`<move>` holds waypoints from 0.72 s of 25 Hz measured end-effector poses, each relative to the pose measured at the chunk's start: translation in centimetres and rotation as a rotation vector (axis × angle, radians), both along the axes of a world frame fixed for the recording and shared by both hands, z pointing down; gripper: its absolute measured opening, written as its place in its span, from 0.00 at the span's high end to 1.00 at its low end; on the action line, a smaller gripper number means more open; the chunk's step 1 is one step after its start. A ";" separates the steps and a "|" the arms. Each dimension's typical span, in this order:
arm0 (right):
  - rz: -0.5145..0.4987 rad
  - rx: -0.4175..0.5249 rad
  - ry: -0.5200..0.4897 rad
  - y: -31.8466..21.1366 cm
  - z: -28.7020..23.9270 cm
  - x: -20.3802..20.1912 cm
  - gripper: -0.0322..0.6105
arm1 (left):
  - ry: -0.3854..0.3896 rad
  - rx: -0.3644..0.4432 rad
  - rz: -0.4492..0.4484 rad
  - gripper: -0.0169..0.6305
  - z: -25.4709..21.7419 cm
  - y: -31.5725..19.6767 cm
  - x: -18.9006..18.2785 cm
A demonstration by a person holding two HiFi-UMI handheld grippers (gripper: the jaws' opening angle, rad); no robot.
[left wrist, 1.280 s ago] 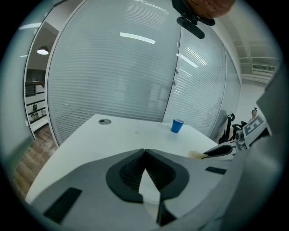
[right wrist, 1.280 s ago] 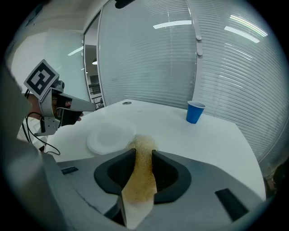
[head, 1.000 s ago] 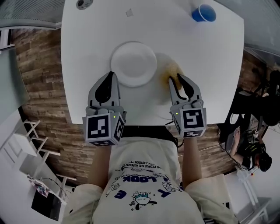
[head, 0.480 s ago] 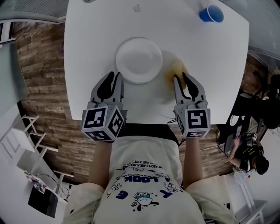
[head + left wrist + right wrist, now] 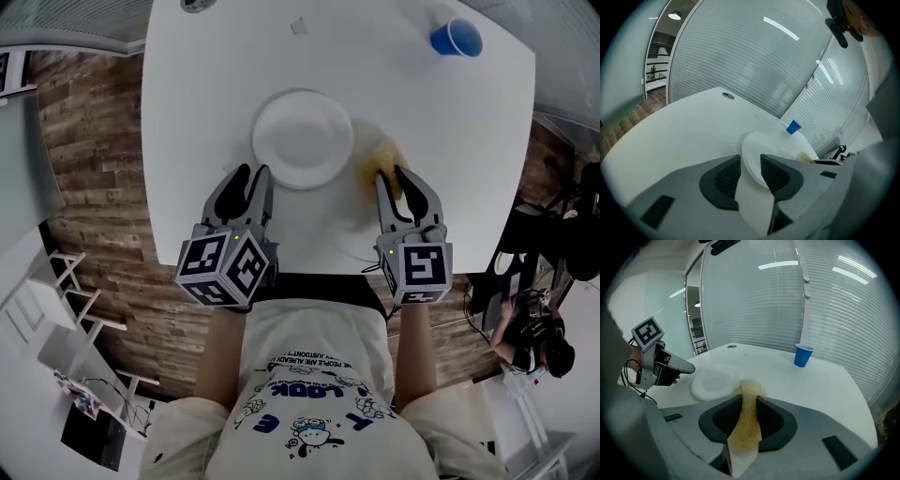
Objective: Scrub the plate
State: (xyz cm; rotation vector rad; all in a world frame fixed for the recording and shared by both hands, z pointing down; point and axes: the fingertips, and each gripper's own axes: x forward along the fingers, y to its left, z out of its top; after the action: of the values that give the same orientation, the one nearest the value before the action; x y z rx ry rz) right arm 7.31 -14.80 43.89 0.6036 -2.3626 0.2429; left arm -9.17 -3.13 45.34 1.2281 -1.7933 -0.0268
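As the right gripper (image 5: 748, 401) pinches a yellow sponge (image 5: 749, 387) right of centre, the left gripper (image 5: 750, 159), jaws just opened wide and seemingly empty, sits at the white plate (image 5: 303, 139)'s lower-left rim; the next move calls for clamping that rim before scrubbing.

the person's shirt (image 5: 309, 375) bears print that stands upside down in the head view: the large word "look". a smaller line beside it is mostly too fine to read, though "already" shows. loose letters "e" and "l" flank the shirt's cartoon figure (image 5: 314, 433).
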 end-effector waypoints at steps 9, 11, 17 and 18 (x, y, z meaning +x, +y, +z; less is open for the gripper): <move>0.020 0.017 -0.022 -0.4 -0.5 0.0 0.80 | 0.053 -0.002 -0.028 0.73 0.7 -0.4 0.2; 0.062 0.032 -0.074 -0.9 -1.8 0.0 0.80 | 0.057 -0.003 -0.021 0.73 0.7 -0.4 0.3; 0.029 0.071 -0.195 -1.1 -5.5 -3.7 0.80 | 0.055 0.000 -0.024 0.73 0.6 -0.6 0.0; 0.012 0.073 -0.204 -1.0 -5.7 -4.4 0.80 | 0.050 0.000 -0.022 0.73 0.6 -0.6 0.0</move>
State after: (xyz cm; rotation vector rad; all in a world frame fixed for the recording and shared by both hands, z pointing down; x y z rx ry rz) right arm 2.86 -15.81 38.22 0.6547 -2.5740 0.2332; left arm -9.18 -3.70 45.93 1.1980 -1.7637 -0.0691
